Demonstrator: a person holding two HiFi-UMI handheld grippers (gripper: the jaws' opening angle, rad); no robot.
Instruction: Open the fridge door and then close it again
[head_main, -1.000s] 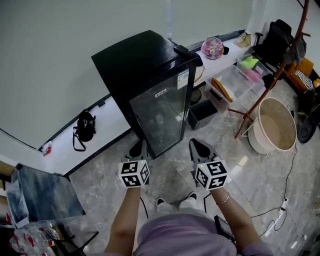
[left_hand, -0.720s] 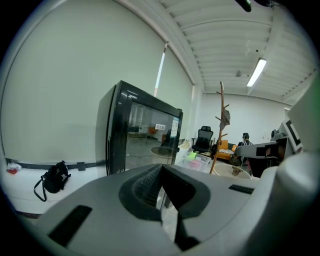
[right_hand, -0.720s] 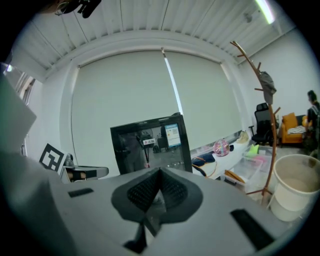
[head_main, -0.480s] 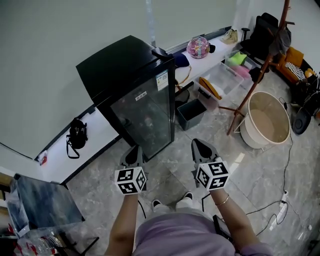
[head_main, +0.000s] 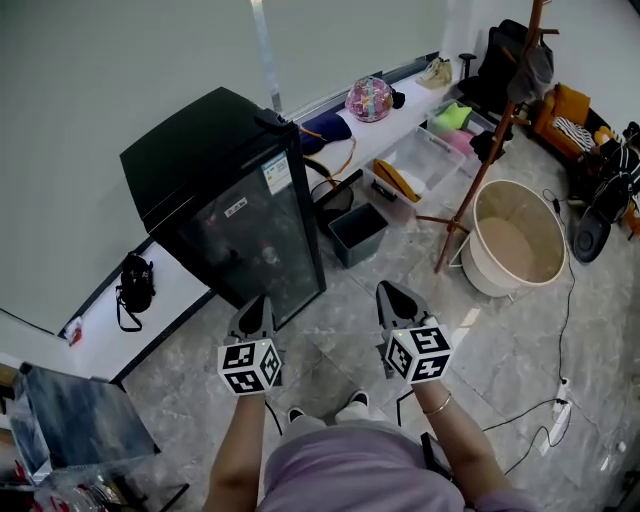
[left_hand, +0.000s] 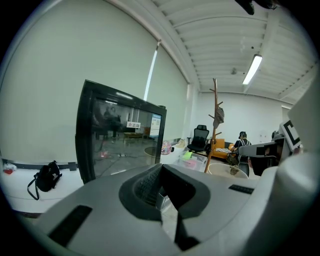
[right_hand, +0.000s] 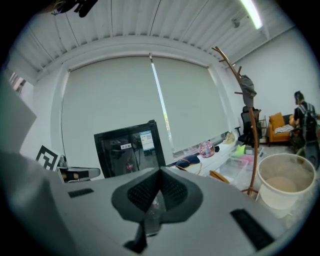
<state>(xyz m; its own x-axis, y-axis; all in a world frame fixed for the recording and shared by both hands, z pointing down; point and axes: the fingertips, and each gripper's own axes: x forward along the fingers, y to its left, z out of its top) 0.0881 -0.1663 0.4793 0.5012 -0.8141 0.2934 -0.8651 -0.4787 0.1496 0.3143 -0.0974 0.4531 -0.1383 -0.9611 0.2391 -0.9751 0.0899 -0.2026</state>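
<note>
A small black fridge (head_main: 215, 190) with a glass door (head_main: 255, 245) stands against the pale wall; the door is closed. It also shows in the left gripper view (left_hand: 117, 135) and the right gripper view (right_hand: 130, 147). My left gripper (head_main: 256, 304) is held in front of the door's lower edge, a short way off it, shut and empty. My right gripper (head_main: 392, 292) hangs over the floor to the right of the fridge, shut with nothing in it. Neither touches the fridge.
A grey bin (head_main: 356, 232) sits right of the fridge. Further right are a wooden coat stand (head_main: 480, 160), a round beige tub (head_main: 512, 245) and clear storage boxes (head_main: 415, 165). A black bag (head_main: 133, 285) lies on the white ledge at left. A cable (head_main: 560, 385) runs across the floor.
The fridge has slid left and down in the head view. Both grippers kept their spacing and stayed shut.
</note>
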